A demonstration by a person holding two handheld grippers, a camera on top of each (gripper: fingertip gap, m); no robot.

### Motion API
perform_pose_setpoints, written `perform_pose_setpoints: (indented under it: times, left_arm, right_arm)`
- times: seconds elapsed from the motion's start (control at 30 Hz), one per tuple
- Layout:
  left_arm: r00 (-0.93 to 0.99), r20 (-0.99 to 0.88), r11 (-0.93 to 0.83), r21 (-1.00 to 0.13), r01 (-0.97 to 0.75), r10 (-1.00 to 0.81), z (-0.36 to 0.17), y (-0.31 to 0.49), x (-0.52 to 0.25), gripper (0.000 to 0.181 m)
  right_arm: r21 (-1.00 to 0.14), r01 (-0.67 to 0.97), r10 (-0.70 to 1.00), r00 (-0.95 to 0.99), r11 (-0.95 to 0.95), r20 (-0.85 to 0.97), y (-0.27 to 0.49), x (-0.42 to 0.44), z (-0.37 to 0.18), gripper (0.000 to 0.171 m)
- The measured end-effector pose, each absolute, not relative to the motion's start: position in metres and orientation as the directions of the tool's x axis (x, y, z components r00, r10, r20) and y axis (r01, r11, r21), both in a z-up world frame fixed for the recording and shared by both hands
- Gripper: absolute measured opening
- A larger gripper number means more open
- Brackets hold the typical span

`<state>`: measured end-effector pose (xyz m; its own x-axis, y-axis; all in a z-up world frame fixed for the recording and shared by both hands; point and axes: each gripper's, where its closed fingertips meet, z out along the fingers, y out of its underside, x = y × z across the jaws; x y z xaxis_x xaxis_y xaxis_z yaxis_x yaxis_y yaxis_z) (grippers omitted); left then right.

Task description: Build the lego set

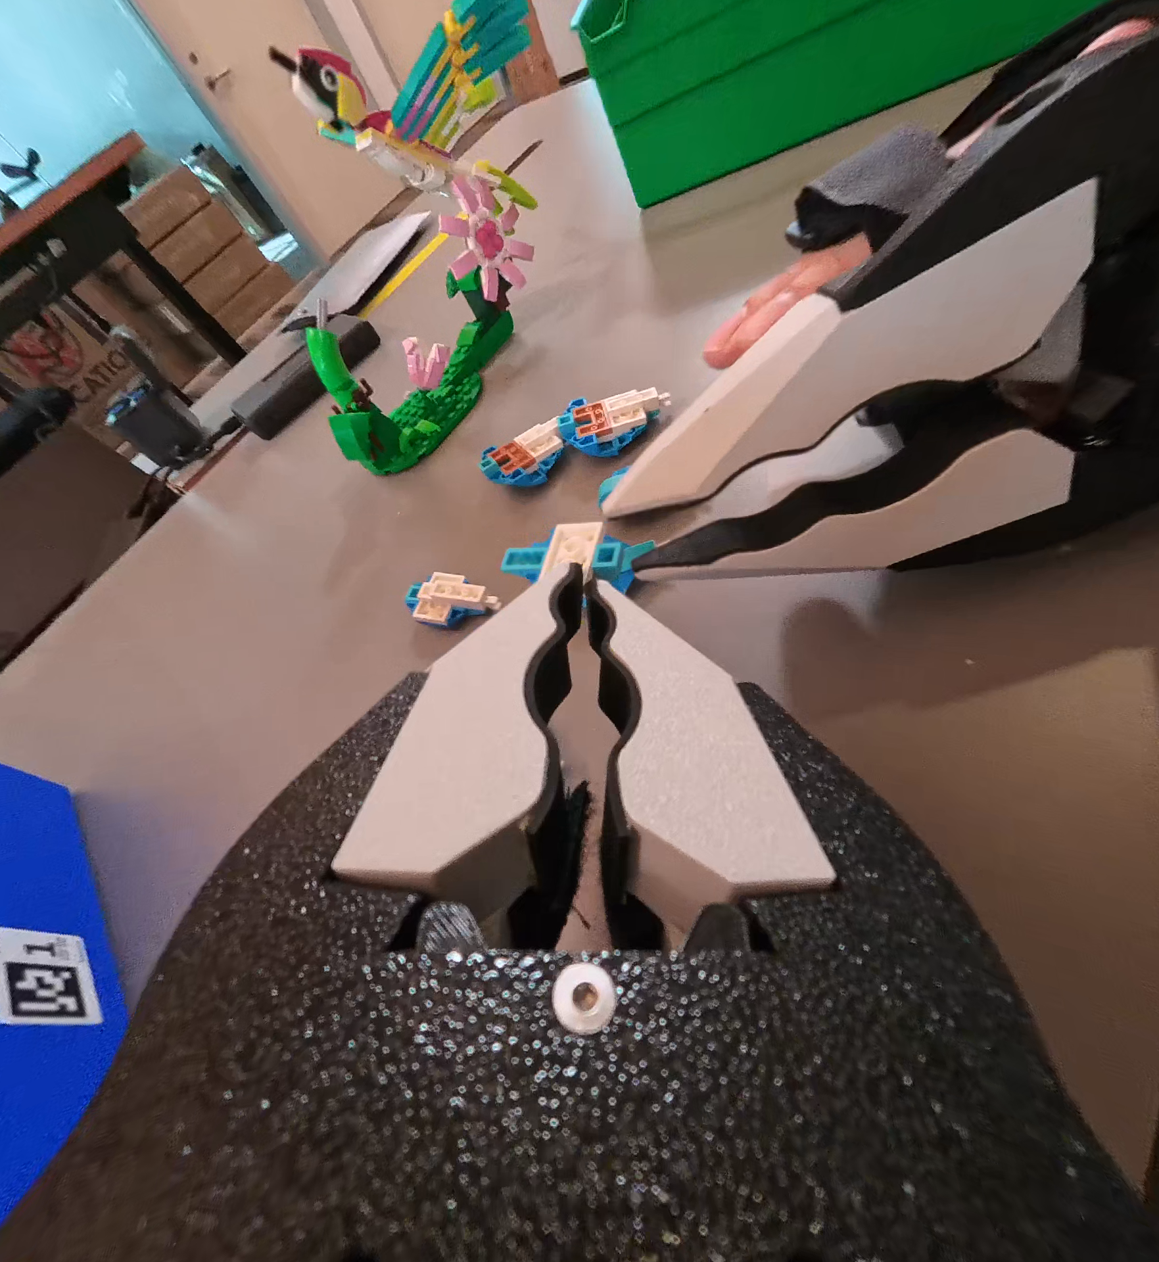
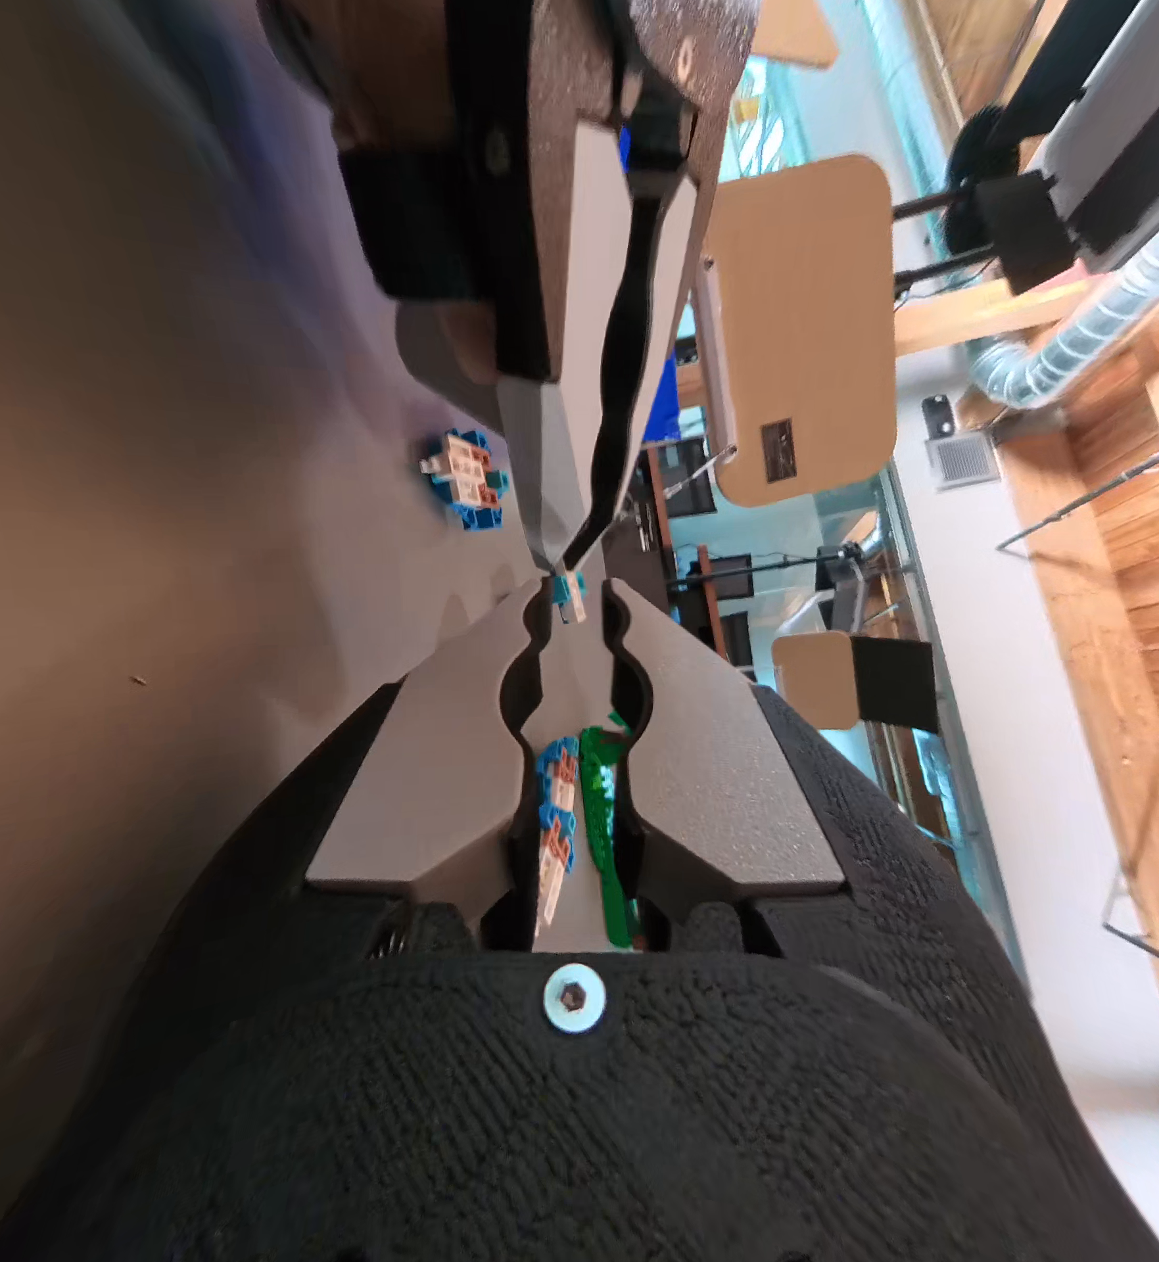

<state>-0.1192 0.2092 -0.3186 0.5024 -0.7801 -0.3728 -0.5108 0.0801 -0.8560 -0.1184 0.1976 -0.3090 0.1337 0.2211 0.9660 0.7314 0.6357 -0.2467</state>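
Observation:
A small teal-and-white brick piece (image 1: 576, 544) sits just above the grey table (image 1: 221, 614). My left gripper (image 1: 583, 579) is shut on its near end. My right gripper (image 1: 622, 536) comes in from the right, tilted on its side, open, with its fingertips on either side of the piece's far end. In the right wrist view the piece (image 2: 566, 601) sits between my right gripper's (image 2: 573, 594) spread tips. There the left gripper (image 2: 556, 568) comes down from the top, pinched on the piece.
Beyond lie a blue-and-white brick piece (image 1: 450, 599) and two blue, white and brown ones (image 1: 528, 456) (image 1: 607, 423). Farther back are a green brick base with a pink flower (image 1: 487, 249), a brick bird (image 1: 371, 102) and a green bin (image 1: 768, 95). A blue box (image 1: 9, 956) is near left. My two grippers' fingertips are within a few centimetres of each other.

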Motion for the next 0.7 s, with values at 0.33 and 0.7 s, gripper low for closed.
perform_pose_setpoints:
  times: [0.33,0.7]
  left_arm:
    - [0.672,-0.330,0.129,-0.935,-0.331,-0.663,-0.285,0.220,-0.126,0.000]
    - [0.634,-0.310,0.140,-0.942,-0.304,-0.709,-0.286,0.211,-0.109,0.000]
  right_arm:
    - [-0.904,0.308,0.711,0.561,0.297,0.425,0.202,-0.110,-0.274,0.014]
    - [-0.915,0.295,0.698,0.593,0.277,0.402,0.209,-0.113,-0.274,0.004]
